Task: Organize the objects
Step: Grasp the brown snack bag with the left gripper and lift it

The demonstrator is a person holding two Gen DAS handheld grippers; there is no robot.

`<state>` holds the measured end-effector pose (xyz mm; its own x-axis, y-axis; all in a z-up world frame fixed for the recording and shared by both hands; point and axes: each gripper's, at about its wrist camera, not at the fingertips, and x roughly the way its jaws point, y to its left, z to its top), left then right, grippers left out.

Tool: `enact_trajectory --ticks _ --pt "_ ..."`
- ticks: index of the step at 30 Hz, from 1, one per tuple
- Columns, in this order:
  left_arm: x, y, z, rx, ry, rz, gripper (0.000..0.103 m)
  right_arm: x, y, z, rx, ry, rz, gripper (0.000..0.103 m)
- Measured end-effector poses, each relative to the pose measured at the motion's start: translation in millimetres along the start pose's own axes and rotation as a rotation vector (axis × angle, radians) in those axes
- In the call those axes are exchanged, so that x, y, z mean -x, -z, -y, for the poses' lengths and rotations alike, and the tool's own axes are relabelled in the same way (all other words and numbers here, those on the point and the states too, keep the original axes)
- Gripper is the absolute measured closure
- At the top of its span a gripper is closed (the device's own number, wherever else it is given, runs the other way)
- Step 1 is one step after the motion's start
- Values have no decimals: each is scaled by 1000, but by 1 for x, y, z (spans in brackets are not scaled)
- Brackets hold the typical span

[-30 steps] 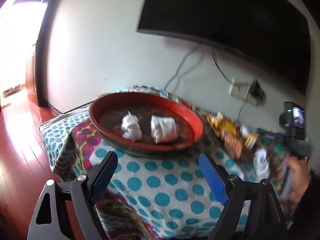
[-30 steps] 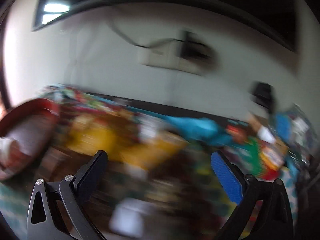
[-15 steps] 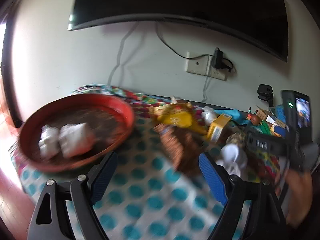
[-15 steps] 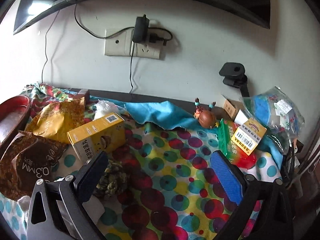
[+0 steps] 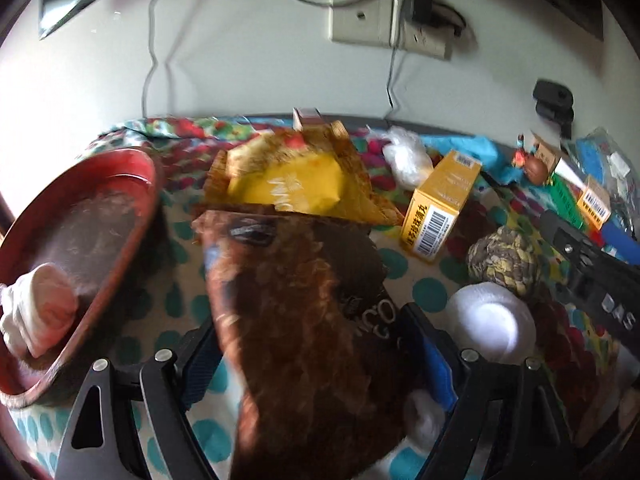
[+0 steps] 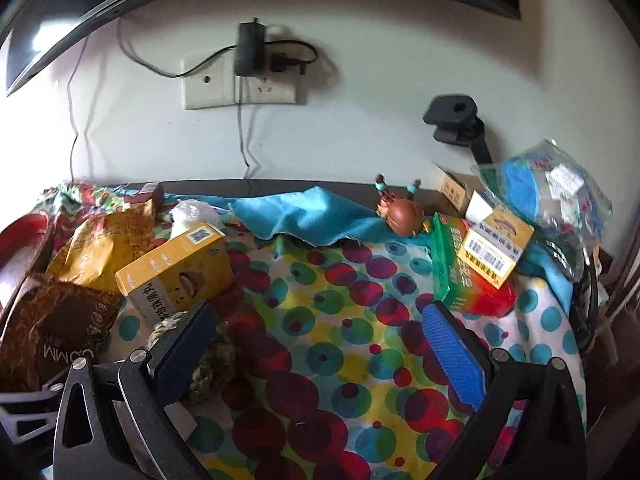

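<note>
A brown snack packet [image 5: 304,312] lies on the dotted cloth, and my left gripper [image 5: 316,364] is open with one finger on each side of it. A yellow packet [image 5: 296,184] lies behind it and a yellow box [image 5: 440,208] to its right. The red tray [image 5: 132,208] at the left holds white rolled cloths [image 5: 40,316]. My right gripper [image 6: 320,344] is open and empty over the cloth. Its left finger is beside a knitted ball [image 6: 212,364]. The brown packet [image 6: 56,328] and yellow box [image 6: 176,272] show at its left.
A white ball [image 5: 492,320] and the knitted ball [image 5: 504,260] lie right of the brown packet. A blue cloth [image 6: 304,216], a brown toy [image 6: 404,216], a green box [image 6: 460,276] and a plastic bag [image 6: 544,196] sit at the back right. A wall socket [image 6: 240,84] is behind.
My left gripper has swung right from the red tray and come down around the brown packet. My right gripper has moved slightly forward over the cloth.
</note>
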<state>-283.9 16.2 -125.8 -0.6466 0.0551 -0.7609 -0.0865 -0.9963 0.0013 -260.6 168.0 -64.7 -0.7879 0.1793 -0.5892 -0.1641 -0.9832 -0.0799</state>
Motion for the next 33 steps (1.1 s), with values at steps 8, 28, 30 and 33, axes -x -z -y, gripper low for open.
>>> enact_trajectory --ticks 8,28,30,33 --pt "4 -6 7 -29 -15 47 37 4 0 -12 59 10 20 0" --pt "80 -40 -107 109 -195 240 52 3 1 -22 112 32 14 0" --pt "83 -39 -134 120 -250 245 52 3 1 -22 112 32 16 0" --pt "84 -37 -183 148 -337 232 52 3 1 -22 115 34 15 0"
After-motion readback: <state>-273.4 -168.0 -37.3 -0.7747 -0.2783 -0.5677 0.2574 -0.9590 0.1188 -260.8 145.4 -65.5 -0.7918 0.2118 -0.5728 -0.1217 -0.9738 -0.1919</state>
